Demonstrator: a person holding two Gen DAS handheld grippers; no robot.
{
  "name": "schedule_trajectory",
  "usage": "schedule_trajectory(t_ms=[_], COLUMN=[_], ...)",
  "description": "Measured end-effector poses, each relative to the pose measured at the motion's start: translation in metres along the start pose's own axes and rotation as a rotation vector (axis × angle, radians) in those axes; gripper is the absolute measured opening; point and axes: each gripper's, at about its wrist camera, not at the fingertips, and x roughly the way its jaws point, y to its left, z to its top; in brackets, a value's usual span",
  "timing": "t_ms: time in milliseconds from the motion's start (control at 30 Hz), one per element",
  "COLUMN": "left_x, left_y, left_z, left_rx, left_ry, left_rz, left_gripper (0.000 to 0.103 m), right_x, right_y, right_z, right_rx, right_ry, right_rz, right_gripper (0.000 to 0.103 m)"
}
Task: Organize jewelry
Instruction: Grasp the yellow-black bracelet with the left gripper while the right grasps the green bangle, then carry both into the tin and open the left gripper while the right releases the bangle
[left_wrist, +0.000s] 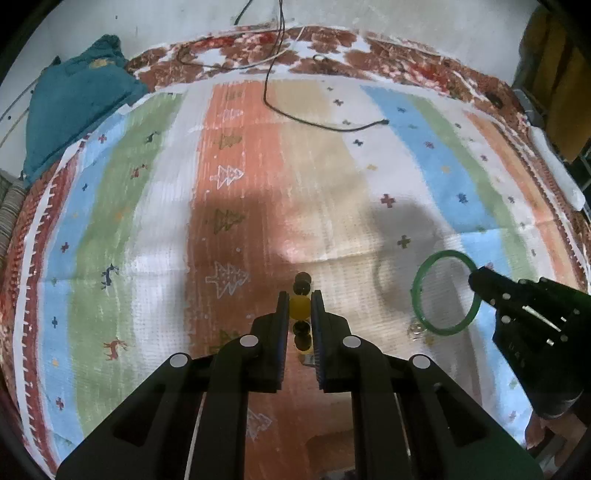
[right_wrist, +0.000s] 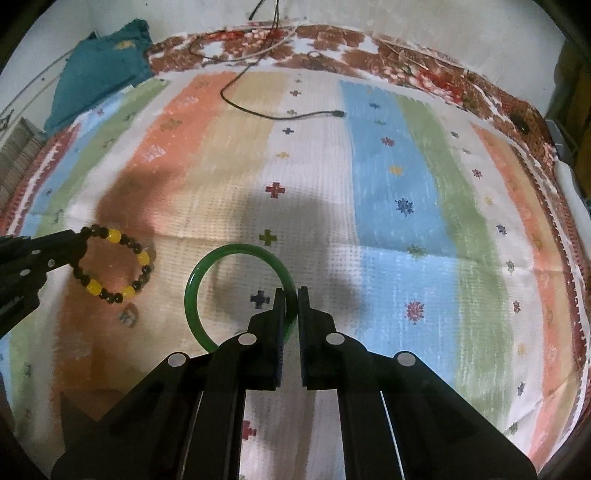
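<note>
Here, left claw (left_wrist: 300, 306) clamping beaded bracelet (right_wrist: 114, 266), right claw (right_wrist: 291, 299) green bangle (right_wrist: 221, 269).

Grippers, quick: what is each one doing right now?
Left gripper: closed on the beaded bracelet.
Right gripper: closed on the green bangle.

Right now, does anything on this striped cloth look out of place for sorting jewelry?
Yes: a loose black cable trails across the far striped cloth, unrelated to jewelry. The beaded bracelet and green bangle, each gripped, look intact.
</note>
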Motion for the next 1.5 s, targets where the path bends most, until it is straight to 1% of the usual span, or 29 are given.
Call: schedule_trajectory(t_ms=[300,367,500,733,933,1233,1500], left_x=[-0.025,-0.032,-0.044,-0.066,-0.08,-0.096,-0.114], left_y=[-0.002,-0.003,-0.006,-0.011,-0.013,-0.017,-0.024], left_z=[-0.004,-0.005,-0.008,-0.014,-0.021,-0.032,-0.05], left_rx=[0.004,0.009,0.018,0.018,0.021,0.034,0.058], left_ry=[-0.047,-0.059,-0.079,-0.118,-0.137,-0.151,-0.175], left_rz=[-0.001,-0.007,-0.015,-0.046,-0.065,-0.087,-0.106], left_gripper=[0.011,0.011,0.011,0.011,0.011,0.011,0.011], right_x=[-0.024,-0.029,-0.037,-0.053,-0.064,-0.078,-0.091], right_y=[0.005,0.006,0.005,0.002,0.006,0.012,0.018], right_z=[-0.01,-0.012,-0.015,-0.021,-0.026,-0.037,-0.048], right_rx=[0.006,0.007,0.006,0.021,0.009,-0.028,-0.05], right_ry=[-0.024,-0.033,-0.043,-0.068,-0.089,-0.107,-0.125], right_rz=[0.038,0.041,0.02,0.045,0.061,0.058,0.059], right_gripper=[0.008,0.007,0.007,0.007,0.008,0.007,0.007])
